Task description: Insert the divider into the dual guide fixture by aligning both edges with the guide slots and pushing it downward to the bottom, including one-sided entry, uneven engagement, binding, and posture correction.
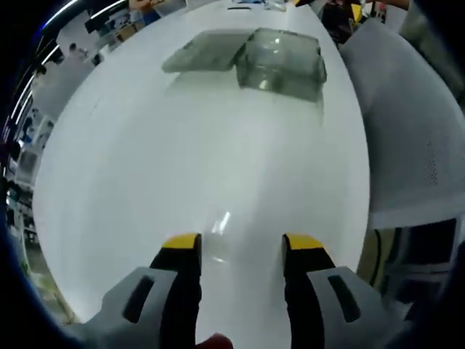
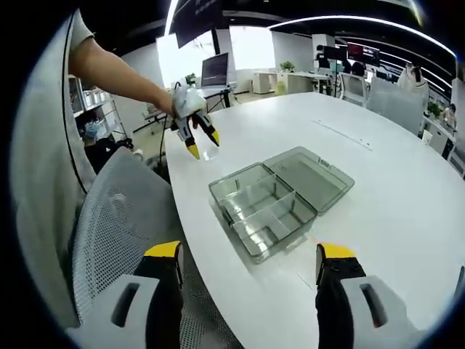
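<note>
An open office with ceiling light strips, desks and monitors lies behind a long white table (image 2: 407,182), and a grey mesh chair (image 2: 120,211) stands at the table's near edge. On the table sits a clear smoky plastic box (image 2: 263,211) with inner compartments, its hinged lid (image 2: 312,174) laid open flat beside it; in the left gripper view the same box (image 1: 283,62) sits far up the table with the lid (image 1: 203,52) at its side. The left gripper (image 2: 202,142), held out over the table edge well apart from the box by a person's bare arm (image 2: 116,69), has its yellow-tipped jaws parted around a small clear flat piece, seemingly the divider (image 2: 205,150); in the left gripper view a faint clear sheet (image 1: 218,233) lies between the spread jaws. The right gripper (image 2: 251,258) hangs released near the box, jaws wide apart, grasping nothing.
</note>
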`<move>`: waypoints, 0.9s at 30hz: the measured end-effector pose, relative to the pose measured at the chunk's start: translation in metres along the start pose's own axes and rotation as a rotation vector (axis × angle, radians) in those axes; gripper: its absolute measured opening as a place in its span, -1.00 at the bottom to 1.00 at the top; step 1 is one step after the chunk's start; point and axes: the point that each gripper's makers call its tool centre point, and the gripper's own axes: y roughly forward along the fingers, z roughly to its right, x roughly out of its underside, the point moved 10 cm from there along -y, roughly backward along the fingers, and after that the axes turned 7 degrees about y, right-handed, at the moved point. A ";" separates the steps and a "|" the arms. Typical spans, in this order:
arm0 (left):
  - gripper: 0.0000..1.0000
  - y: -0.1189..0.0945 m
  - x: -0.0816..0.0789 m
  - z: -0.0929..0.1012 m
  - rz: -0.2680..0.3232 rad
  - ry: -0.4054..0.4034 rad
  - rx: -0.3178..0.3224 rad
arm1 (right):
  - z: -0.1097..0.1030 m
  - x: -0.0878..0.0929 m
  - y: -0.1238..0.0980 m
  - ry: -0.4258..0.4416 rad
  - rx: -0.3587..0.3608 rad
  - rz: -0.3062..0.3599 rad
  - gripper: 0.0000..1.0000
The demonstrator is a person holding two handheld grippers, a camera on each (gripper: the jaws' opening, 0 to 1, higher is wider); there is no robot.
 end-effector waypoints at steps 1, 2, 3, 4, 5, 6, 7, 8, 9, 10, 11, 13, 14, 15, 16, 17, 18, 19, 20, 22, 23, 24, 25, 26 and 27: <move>-0.15 0.000 0.001 0.000 -0.003 0.003 0.005 | 0.000 0.000 0.000 -0.001 0.001 -0.002 0.44; -0.16 0.001 0.001 -0.001 -0.007 0.005 0.007 | 0.000 -0.001 0.000 -0.001 0.001 -0.002 0.44; -0.16 0.001 0.001 -0.001 -0.009 0.006 0.010 | 0.000 -0.001 0.000 -0.001 0.001 -0.001 0.44; -0.17 0.001 0.001 -0.001 -0.009 0.006 0.014 | 0.001 -0.001 0.000 -0.001 0.002 0.000 0.44; -0.17 0.001 0.002 -0.001 -0.011 0.008 0.015 | 0.001 -0.001 -0.001 0.000 0.003 -0.001 0.44; -0.17 0.002 0.003 -0.002 -0.013 0.009 0.015 | 0.001 -0.001 -0.001 0.000 0.004 -0.001 0.44; -0.17 0.002 0.003 -0.002 -0.013 0.009 0.016 | 0.001 -0.002 -0.001 0.001 0.005 0.000 0.44; -0.17 0.002 0.003 -0.002 -0.012 0.008 0.018 | 0.001 -0.002 -0.001 0.002 0.005 0.000 0.44; -0.18 0.002 0.002 -0.002 -0.012 0.008 0.018 | 0.001 -0.002 -0.001 0.002 0.005 -0.001 0.44; -0.18 0.003 0.002 -0.002 -0.010 0.010 0.022 | 0.002 -0.001 -0.001 0.002 0.006 -0.002 0.44; -0.18 0.004 0.002 -0.002 -0.010 0.011 0.025 | 0.002 -0.001 -0.001 0.003 0.006 -0.002 0.44; -0.19 0.005 0.001 -0.001 -0.011 0.018 0.031 | 0.002 -0.001 -0.001 0.005 0.006 -0.002 0.44; -0.20 0.005 0.001 -0.001 -0.012 0.022 0.034 | 0.002 -0.001 -0.001 0.005 0.006 -0.003 0.44; -0.21 0.005 0.001 -0.001 -0.010 0.022 0.040 | 0.002 -0.001 0.000 0.005 0.006 -0.004 0.44; -0.20 0.006 0.001 -0.002 -0.009 0.019 0.039 | 0.001 -0.001 0.000 0.006 0.005 -0.004 0.44; -0.20 0.006 0.001 -0.002 -0.006 0.018 0.039 | 0.002 -0.001 0.000 0.006 0.006 -0.005 0.44; -0.21 0.006 0.001 -0.002 -0.005 0.017 0.041 | 0.002 -0.001 0.000 0.006 0.006 -0.005 0.44; -0.22 0.006 0.001 -0.002 -0.002 0.015 0.047 | 0.002 -0.001 0.000 0.006 0.005 -0.006 0.43; -0.25 0.006 0.002 -0.002 -0.001 0.013 0.055 | 0.002 -0.001 0.000 0.006 0.005 -0.007 0.43; -0.27 0.006 0.001 -0.002 0.002 0.013 0.059 | 0.002 -0.001 0.001 0.005 0.004 -0.008 0.43; -0.28 0.006 0.001 -0.003 0.003 0.013 0.059 | 0.002 -0.001 0.001 0.005 0.003 -0.007 0.43; -0.30 0.006 0.001 -0.004 0.004 0.012 0.058 | 0.002 -0.001 0.001 0.006 0.004 -0.007 0.43; -0.33 0.006 0.001 -0.004 0.004 0.010 0.057 | 0.002 -0.001 0.002 0.005 0.004 -0.009 0.43; -0.35 0.006 0.000 -0.004 0.006 0.008 0.056 | 0.001 -0.001 0.002 0.004 0.003 -0.010 0.43; -0.36 0.006 0.000 -0.004 0.009 0.008 0.057 | 0.001 -0.001 0.002 0.006 0.001 -0.009 0.43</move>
